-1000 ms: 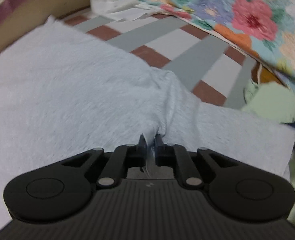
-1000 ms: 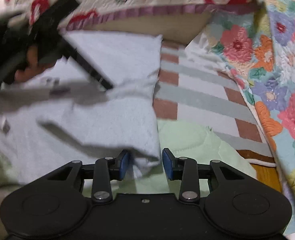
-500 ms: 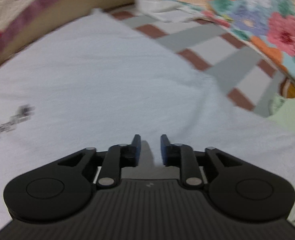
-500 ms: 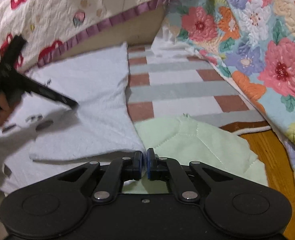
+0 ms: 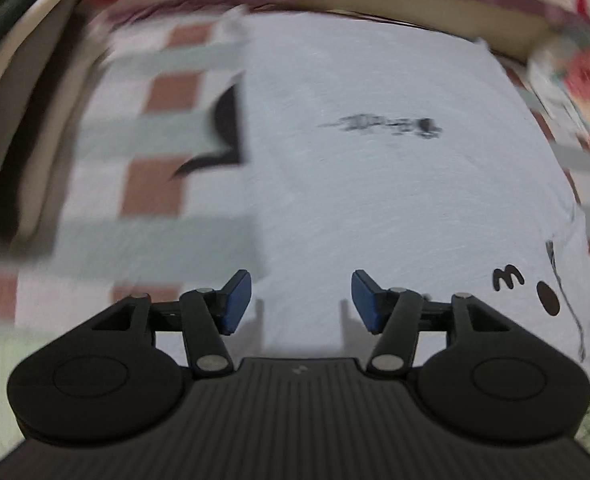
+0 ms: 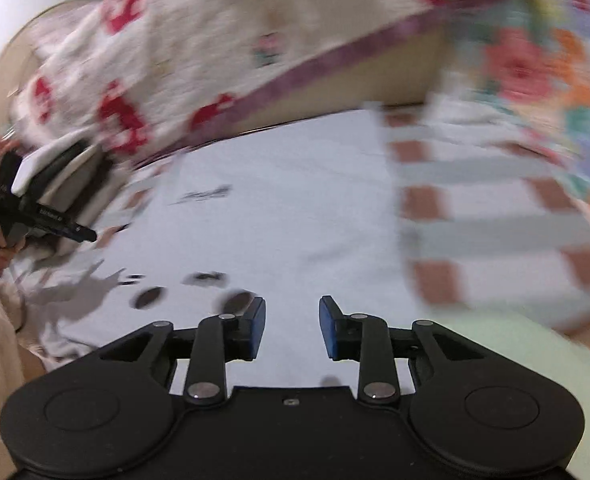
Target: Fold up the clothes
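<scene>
The striped bed cover [image 5: 163, 236] fills the left and lower left of the left wrist view and the right half of the right wrist view; it is the work surface. Quilts bound it along the top of both frames.

The pale garment [image 5: 375, 184] lies spread flat on this cover, occupying the centre and right of the left wrist view and the centre of the right wrist view. Its left edge forms a straight vertical line in the left wrist view, which suggests one fold is already laid; motion blur makes this uncertain. A dark printed mark [image 5: 387, 125] sits in the upper centre, and small printed figures [image 5: 535, 284] appear at the right edge.

A light green cloth [image 6: 515, 344] lies at the lower right of the right wrist view, just beside the garment, apparently awaiting its turn.

The left gripper [image 5: 301, 300] has just been opening: its jaws stand well apart above the garment's left edge with nothing between the pads. The right gripper [image 6: 293, 328] has likewise just been opening and holds nothing.

Judgement: a fold has been released; further folds remain.
</scene>
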A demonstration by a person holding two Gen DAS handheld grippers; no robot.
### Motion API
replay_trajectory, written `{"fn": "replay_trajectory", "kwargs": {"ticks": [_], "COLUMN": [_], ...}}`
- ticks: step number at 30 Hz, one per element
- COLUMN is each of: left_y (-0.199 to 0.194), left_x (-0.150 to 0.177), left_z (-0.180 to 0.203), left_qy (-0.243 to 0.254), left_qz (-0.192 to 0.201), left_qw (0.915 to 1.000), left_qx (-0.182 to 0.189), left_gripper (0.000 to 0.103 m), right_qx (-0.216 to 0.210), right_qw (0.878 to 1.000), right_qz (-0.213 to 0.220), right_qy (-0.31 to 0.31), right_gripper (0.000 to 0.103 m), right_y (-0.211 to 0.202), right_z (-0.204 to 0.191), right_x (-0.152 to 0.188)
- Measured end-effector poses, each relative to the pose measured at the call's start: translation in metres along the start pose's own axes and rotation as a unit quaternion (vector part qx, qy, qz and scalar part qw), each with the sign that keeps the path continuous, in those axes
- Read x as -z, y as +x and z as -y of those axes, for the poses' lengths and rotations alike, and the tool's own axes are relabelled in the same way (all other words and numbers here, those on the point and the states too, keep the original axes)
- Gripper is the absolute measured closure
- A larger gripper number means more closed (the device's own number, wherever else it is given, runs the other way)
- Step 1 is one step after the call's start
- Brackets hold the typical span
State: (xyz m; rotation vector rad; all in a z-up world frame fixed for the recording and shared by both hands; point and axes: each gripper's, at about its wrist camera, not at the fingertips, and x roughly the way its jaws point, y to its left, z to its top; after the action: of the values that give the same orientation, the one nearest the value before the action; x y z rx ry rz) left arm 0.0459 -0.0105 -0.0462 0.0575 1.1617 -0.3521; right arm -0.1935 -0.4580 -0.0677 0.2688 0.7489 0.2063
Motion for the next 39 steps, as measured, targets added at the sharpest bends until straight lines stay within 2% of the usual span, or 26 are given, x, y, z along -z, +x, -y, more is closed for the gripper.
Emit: {"fn": "replay_trajectory", "kwargs": {"ticks": [3, 5, 8, 10, 12, 14, 16, 18, 19, 22, 24, 26, 28, 29, 32, 33, 34, 35, 39], "left_y": [-0.01, -0.014, -0.018, -0.017, -0.016, -0.018, -0.02, -0.023, -0.022, -0.016, -0.014, -0.014, -0.015, -0.015, -0.018, -0.02, -0.022, -0.025, -0.035], "left_x": [0.014, 0.024, 0.036, 0.04, 0.044, 0.042, 0.039, 0.033, 0.032, 0.03, 0.032, 0.032, 0.034, 0.035, 0.038, 0.039, 0.04, 0.04, 0.042], "left_z": [-0.033, -0.044, -0.061, -0.074, -0.086, -0.089, -0.092, -0.096, -0.1, -0.112, -0.118, -0.119, -0.122, -0.125, -0.131, -0.133, -0.134, -0.135, -0.138], "left_qy": [-0.044, -0.058, -0.079, -0.113, -0.167, -0.168, -0.169, -0.149, -0.152, -0.17, -0.181, -0.171, -0.171, -0.184, -0.216, -0.22, -0.224, -0.228, -0.252], "left_qz": [-0.015, -0.023, -0.029, -0.041, -0.06, -0.062, -0.064, -0.059, -0.065, -0.082, -0.08, -0.065, -0.055, -0.052, -0.035, -0.027, -0.018, -0.009, 0.028], "left_qw": [0.9988, 0.9977, 0.9963, 0.9922, 0.9811, 0.9809, 0.9807, 0.9863, 0.9855, 0.9808, 0.9788, 0.9823, 0.983, 0.9805, 0.9734, 0.9725, 0.9715, 0.9705, 0.9619], "left_qx": [0.011, 0.025, 0.021, 0.033, 0.076, 0.075, 0.074, 0.038, 0.039, 0.049, 0.053, 0.041, 0.036, 0.045, 0.069, 0.072, 0.076, 0.079, 0.103], "left_gripper": [0.043, 0.042, 0.041, 0.041, 0.041, 0.041, 0.041, 0.039, 0.038, 0.037, 0.038, 0.038, 0.038, 0.038, 0.038, 0.038, 0.038, 0.038, 0.038], "right_qx": [-0.049, -0.089, -0.147, -0.179, -0.202, -0.226, -0.255, -0.278, -0.288, -0.311, -0.325, -0.343, -0.361, -0.369, -0.365, -0.359, -0.353, -0.348, -0.348], "right_qw": [0.996, 0.988, 0.969, 0.953, 0.939, 0.923, 0.906, 0.892, 0.887, 0.875, 0.868, 0.861, 0.855, 0.853, 0.855, 0.857, 0.86, 0.865, 0.906], "right_qz": [-0.029, -0.05, -0.083, -0.104, -0.127, -0.15, -0.171, -0.184, -0.187, -0.187, -0.188, -0.196, -0.212, -0.223, -0.251, -0.252, -0.249, -0.241, -0.174], "right_qy": [-0.068, -0.114, -0.183, -0.223, -0.25, -0.274, -0.29, -0.305, -0.31, -0.322, -0.324, -0.321, -0.306, -0.295, -0.27, -0.269, -0.271, -0.268, -0.167], "right_gripper": [0.069, 0.068, 0.066, 0.065, 0.065, 0.065, 0.065, 0.065, 0.065, 0.059, 0.059, 0.058, 0.053, 0.049, 0.048, 0.061, 0.082, 0.097, 0.098], "right_y": [0.051, 0.082, 0.124, 0.148, 0.167, 0.185, 0.192, 0.197, 0.199, 0.204, 0.211, 0.221, 0.233, 0.241, 0.264, 0.268, 0.27, 0.27, 0.245], "right_z": [-0.043, -0.075, -0.127, -0.161, -0.187, -0.213, -0.232, -0.252, -0.26, -0.283, -0.296, -0.309, -0.319, -0.324, -0.335, -0.337, -0.337, -0.335, -0.298], "right_x": [-0.031, -0.047, -0.062, -0.065, -0.064, -0.062, -0.058, -0.054, -0.052, -0.053, -0.058, -0.064, -0.069, -0.07, -0.064, -0.061, -0.059, -0.059, -0.085]}}
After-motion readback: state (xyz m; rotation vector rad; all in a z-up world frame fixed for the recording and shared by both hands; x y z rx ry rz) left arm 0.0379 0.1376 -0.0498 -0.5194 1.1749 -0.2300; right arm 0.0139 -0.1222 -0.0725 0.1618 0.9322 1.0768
